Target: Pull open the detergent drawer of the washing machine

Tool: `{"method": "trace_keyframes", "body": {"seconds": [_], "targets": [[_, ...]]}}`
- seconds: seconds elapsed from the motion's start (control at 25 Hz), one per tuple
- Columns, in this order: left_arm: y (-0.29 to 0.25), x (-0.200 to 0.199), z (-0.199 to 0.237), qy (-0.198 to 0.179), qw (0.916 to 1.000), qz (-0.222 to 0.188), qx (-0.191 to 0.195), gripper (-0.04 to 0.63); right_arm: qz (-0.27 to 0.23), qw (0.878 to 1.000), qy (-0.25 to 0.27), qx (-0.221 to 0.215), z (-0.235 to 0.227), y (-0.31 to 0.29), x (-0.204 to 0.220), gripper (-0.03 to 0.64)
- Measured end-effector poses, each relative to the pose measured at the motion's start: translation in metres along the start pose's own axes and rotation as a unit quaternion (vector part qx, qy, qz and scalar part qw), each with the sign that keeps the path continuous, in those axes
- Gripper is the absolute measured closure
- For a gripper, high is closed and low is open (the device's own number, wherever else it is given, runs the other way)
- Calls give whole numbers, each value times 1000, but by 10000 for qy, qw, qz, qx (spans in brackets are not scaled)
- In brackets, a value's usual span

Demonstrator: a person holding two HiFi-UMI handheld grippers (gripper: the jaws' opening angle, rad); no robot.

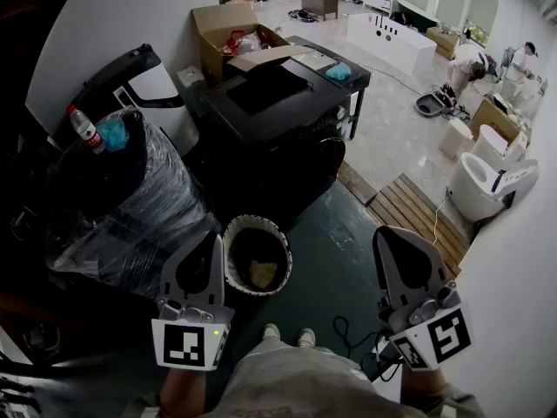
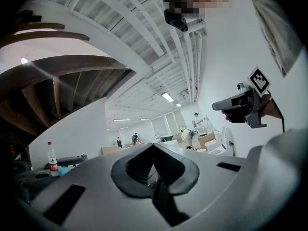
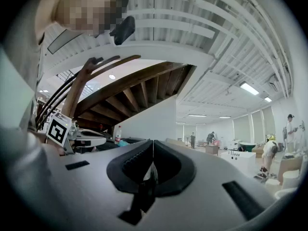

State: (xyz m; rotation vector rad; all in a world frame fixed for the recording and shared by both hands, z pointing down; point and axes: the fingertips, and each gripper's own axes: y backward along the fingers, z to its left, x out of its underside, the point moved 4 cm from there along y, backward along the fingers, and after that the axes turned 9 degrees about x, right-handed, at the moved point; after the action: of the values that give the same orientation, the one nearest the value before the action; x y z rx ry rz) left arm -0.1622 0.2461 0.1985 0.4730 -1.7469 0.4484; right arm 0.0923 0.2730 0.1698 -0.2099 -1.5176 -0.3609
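Note:
A dark front-loading washing machine (image 1: 271, 116) stands a few steps ahead of me, its round door (image 1: 328, 162) facing the green floor. I cannot make out its detergent drawer at this distance. My left gripper (image 1: 209, 240) is held low at the left, close to my body, its jaws together and empty. On the other side my right gripper (image 1: 388, 235) is also shut with nothing in it. Both point level and are far from the machine. In the left gripper view the pads (image 2: 153, 147) meet; the right gripper view shows the same (image 3: 152, 147).
A round basket (image 1: 258, 225) sits on the floor between me and the machine. A plastic-wrapped dark bundle (image 1: 130, 198) with a bottle (image 1: 83, 129) on top stands at the left. Cardboard boxes (image 1: 228, 26) lie behind, a wooden pallet (image 1: 419, 216) and a white fixture (image 1: 487, 185) at the right.

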Motion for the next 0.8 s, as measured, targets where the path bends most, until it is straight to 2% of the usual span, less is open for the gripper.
{"method": "trace_keyframes", "body": {"seconds": [0.16, 0.44, 0.72, 0.76, 0.8], "targets": [[-2, 0, 0, 29, 10000, -10, 6, 578, 3, 9998, -196, -7, -1, 0, 1, 586], [-4, -4, -8, -19, 10000, -48, 79, 578, 49, 9998, -188, -15, -5, 7, 3, 586], [-3, -3, -16, -23, 9999, -8, 151, 578, 0, 9990, -147, -415, 6, 13, 4, 583], [-3, -2, -17, -18, 9998, 3, 179, 578, 6, 9985, -155, -518, 10, 13, 4, 564], [-4, -2, -18, -11, 9998, 13, 201, 578, 4, 9979, -195, -614, 13, 12, 4, 439]]}}
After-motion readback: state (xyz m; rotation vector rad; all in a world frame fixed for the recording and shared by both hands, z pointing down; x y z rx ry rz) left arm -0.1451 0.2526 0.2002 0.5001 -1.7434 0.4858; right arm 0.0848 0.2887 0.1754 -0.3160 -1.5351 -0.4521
